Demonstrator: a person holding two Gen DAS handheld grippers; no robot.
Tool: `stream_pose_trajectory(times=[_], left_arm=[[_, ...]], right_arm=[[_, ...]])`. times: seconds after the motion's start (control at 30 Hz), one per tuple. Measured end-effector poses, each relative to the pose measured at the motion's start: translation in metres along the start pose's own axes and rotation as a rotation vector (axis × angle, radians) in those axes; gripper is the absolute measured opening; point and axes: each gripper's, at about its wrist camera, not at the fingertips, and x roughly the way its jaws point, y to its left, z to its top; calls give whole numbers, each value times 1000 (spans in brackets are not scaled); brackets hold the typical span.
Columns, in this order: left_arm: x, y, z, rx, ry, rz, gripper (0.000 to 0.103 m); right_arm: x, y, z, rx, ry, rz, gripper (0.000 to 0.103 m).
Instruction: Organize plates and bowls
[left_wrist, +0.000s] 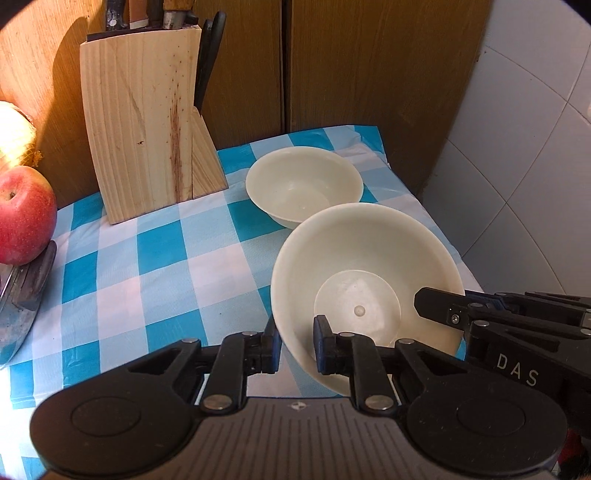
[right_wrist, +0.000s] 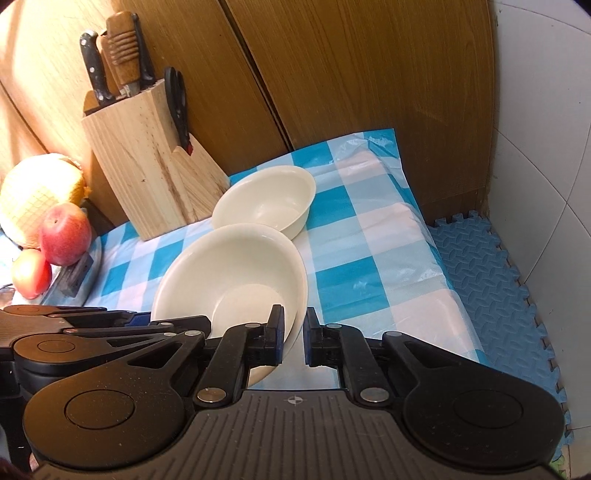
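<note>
- Looking along the left gripper (left_wrist: 295, 345), I am seeing its jaws pinching the near-left rim of the near bowl (left_wrist: 365, 273), one pad outside the wall and one inside.
- Tilting toward this gripper, the near bowl is sitting just in front of the far bowl (left_wrist: 304, 184), the two rims looking close or touching; I cannot tell which.
- The far bowl is lying straight beyond the held one, to the right of the knife block (left_wrist: 147, 125) on the checked cloth (left_wrist: 155, 251).
- The right gripper (left_wrist: 439, 308) is coming in from the right onto the same bowl's rim.
- Looking along the right gripper (right_wrist: 293, 336), I am seeing its jaws pressed onto the near bowl's (right_wrist: 229, 273) right rim, the wall caught between the pads.
- The left gripper (right_wrist: 147, 317) is reaching in from the left onto the opposite rim.
- From here the far bowl (right_wrist: 266, 199) is lying ahead and slightly right of the held bowl, beside the knife block (right_wrist: 147, 166).
- Judging by this, nesting is calling for a lift and a short carry forward, both hands sharing the load about equally.
</note>
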Motion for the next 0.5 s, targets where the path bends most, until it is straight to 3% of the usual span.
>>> stream_pose_trajectory(times=[0.5], left_arm=[[-60, 17, -49, 11, -8, -28, 13]], right_arm=[[-55, 43, -37, -55, -8, 24, 15]])
